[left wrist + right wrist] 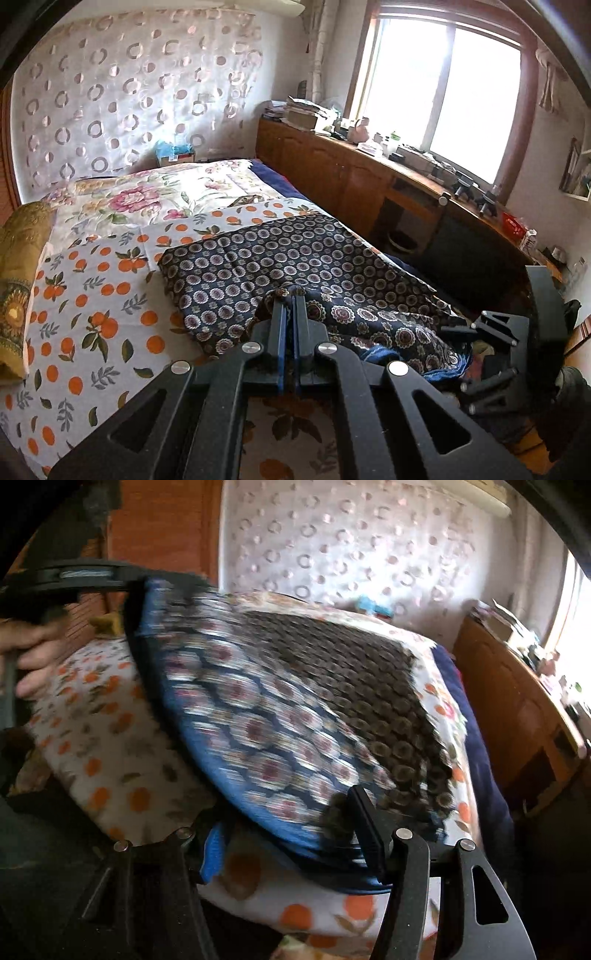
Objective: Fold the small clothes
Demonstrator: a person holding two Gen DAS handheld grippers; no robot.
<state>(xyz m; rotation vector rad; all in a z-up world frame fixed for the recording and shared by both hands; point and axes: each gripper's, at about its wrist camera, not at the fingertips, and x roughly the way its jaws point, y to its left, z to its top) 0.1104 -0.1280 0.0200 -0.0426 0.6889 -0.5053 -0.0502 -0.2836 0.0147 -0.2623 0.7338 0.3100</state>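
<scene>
My left gripper [290, 295] is pressed together on the near edge of the dark patterned garment [258, 258], and a small fold of the cloth is pinched between its two fingers. From this pinch the garment goes forward, away from me, and lies mostly flat on the bed sheet with oranges [85, 295]. The part near my gripper is raised and wrinkled, and its blue inner side shows at the near right edge. Beyond the garment there is a floral blanket [140, 195], and a wooden cabinet [325, 166] stands along the right side of the bed, under the window [443, 85].

In the right wrist view the picture is blurred. My right gripper [291, 830] has its fingers spread apart, and the near hem of the garment [277, 720] passes between them. The right finger touches the cloth, but the left finger stands clear of it, so I cannot say that this gripper holds it. The garment rises from here up to the left, where my left gripper [125, 587] carries its other corner. My left hand [33, 653] is seen at the left edge, around the handle. Under the lifted cloth lies the sheet with oranges [110, 757].
</scene>
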